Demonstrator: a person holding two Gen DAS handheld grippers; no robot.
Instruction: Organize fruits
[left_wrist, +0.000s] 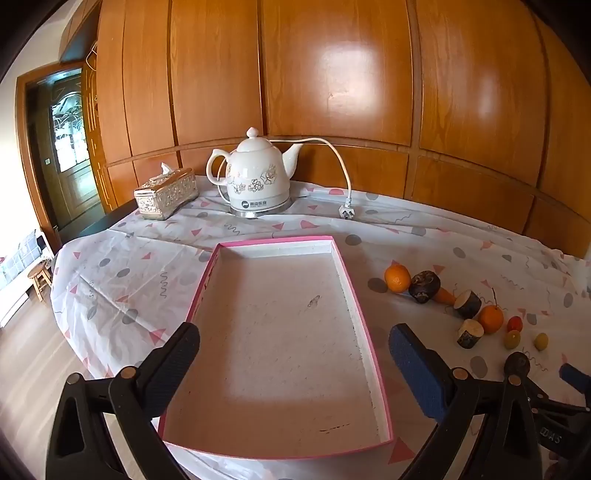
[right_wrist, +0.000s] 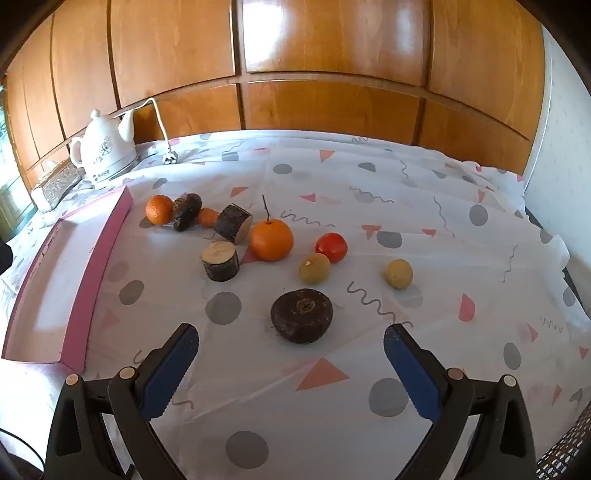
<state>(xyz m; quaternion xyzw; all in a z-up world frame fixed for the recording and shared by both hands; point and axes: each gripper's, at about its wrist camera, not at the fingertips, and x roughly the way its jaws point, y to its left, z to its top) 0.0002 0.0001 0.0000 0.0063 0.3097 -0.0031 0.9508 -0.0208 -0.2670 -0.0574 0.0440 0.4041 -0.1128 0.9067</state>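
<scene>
A shallow pink-rimmed box (left_wrist: 360, 295) lies empty in front of my left gripper (left_wrist: 293, 350), which is open above its near half. The box also shows in the right wrist view (right_wrist: 99, 254) at the left. My right gripper (right_wrist: 290, 350) is open and empty, just short of a dark brown round fruit (right_wrist: 302, 315). Behind it lie a large orange (right_wrist: 272, 239), a red tomato (right_wrist: 332, 247), two yellowish small fruits (right_wrist: 314, 268) (right_wrist: 398, 273), two cut log pieces (right_wrist: 219, 260) (right_wrist: 233, 223), a small orange (right_wrist: 159, 209) and another dark fruit (right_wrist: 187, 211). The same fruits (left_wrist: 490, 319) show in the left wrist view.
A white ceramic electric kettle (left_wrist: 255, 177) with cord and plug (left_wrist: 346, 211) stands at the back, next to a silver tissue box (left_wrist: 166, 194). A patterned cloth (right_wrist: 369, 177) covers the table. A wood-panelled wall (left_wrist: 332, 74) runs behind. The table edge drops off at the left (left_wrist: 62, 295).
</scene>
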